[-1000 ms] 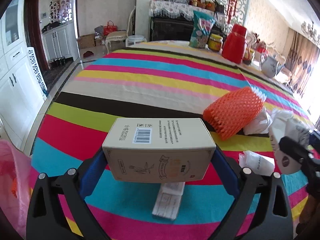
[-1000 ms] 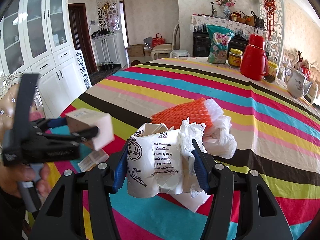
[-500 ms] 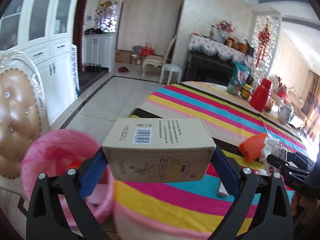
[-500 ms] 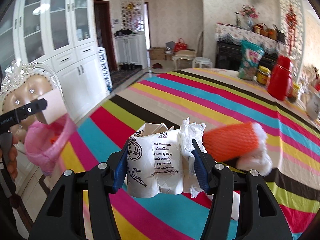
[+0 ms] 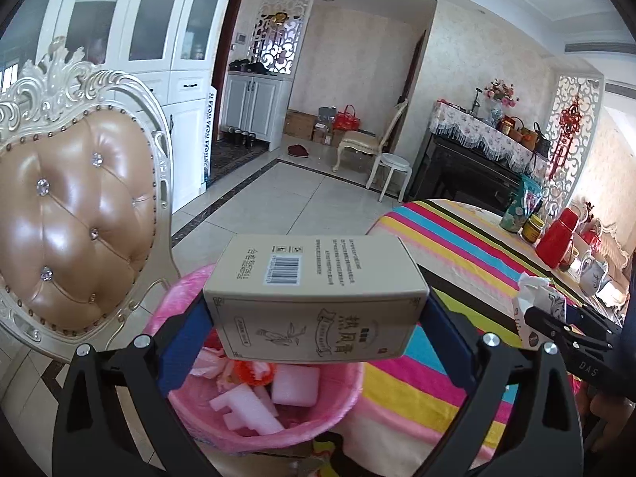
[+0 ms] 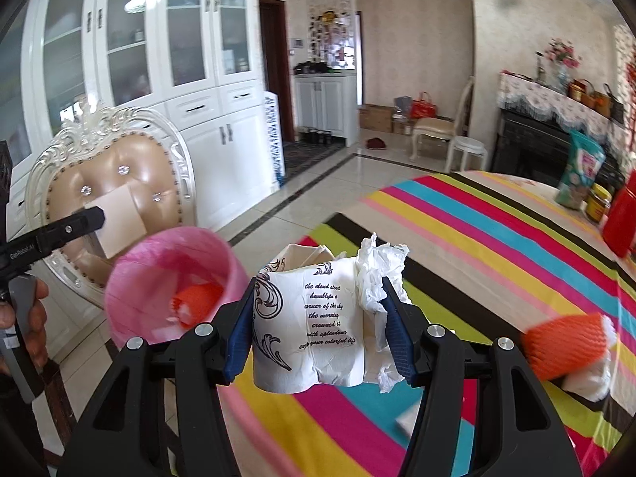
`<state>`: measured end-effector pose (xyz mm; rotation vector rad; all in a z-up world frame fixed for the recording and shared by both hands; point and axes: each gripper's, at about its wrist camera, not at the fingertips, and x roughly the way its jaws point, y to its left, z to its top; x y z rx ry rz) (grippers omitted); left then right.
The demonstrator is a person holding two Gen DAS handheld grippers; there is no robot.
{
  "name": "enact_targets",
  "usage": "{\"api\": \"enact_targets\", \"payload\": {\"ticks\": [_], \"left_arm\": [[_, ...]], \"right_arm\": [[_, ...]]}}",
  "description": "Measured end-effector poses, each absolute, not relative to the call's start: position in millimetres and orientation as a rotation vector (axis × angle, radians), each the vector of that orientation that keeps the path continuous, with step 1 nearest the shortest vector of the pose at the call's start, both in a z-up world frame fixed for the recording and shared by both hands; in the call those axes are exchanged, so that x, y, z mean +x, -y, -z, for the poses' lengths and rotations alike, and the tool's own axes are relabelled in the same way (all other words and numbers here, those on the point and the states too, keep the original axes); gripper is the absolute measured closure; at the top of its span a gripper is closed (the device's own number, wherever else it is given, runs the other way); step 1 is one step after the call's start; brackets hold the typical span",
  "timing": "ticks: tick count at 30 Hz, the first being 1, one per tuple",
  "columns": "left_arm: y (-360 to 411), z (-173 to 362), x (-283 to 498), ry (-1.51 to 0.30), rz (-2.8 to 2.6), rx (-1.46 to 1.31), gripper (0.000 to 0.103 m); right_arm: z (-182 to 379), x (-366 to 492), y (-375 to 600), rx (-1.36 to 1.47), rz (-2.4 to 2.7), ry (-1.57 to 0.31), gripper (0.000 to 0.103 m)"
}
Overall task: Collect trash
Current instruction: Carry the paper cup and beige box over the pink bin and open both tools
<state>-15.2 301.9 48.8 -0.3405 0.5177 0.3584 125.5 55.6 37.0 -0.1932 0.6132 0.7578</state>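
— Two claws, both loaded? What do you have?

— Yes. My left gripper [image 5: 316, 310] is clamped on a beige box [image 5: 314, 298], blue pads pressed to its two ends, barcode face up. I hold it in the air right above the pink bin [image 5: 190, 290], which stands on the floor beside the table [image 5: 457, 246] and in front of a padded chair [image 5: 75, 218].

— And the right?

— My right gripper [image 6: 318, 322] is squeezed on a crumpled paper cup [image 6: 306, 318] with dark lettering, and a wad of white tissue [image 6: 377, 274] is caught between the cup and one pad. It hangs over the striped tablecloth near the table's edge, beside the bin.

— What's in the bin?

— White foam pieces [image 5: 274, 397] and an orange scrap [image 6: 194, 302] on the pink liner.

— Anything left on the table?

— One orange foam net [image 6: 564, 342] lying against a white wad, near its edge. Farther back I see a red flask [image 5: 556, 234], a jar and a snack bag.
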Motion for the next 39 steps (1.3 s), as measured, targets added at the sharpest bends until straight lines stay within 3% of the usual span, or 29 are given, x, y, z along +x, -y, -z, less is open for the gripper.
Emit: {"api": "enact_targets", "payload": {"ticks": [29,32,35,39], "left_arm": [[-382.9,-33.9,-34.4,-0.513,-0.358,-0.486,0.006],[-387.5,-32.5,-30.5,-0.517,-0.357,-0.499,0.006],[-387.5,-32.3,-31.4,-0.515,-0.358,-0.501,0.006],[-387.6,-33.0,-34.9,-0.508,-0.367,-0.505,0.006]], "right_arm": [[-9.8,83.5,-231.0,-0.323,-0.954,-0.665,0.047],[-7.0,81.3,-239.9,-0.335,-0.971,-0.672,0.043],[-2.9,79.5,-245.6,-0.335,-0.979,-0.673,0.027],[2.6,79.7,-248.8,-0.343,-0.983,-0.687,0.026]]}}
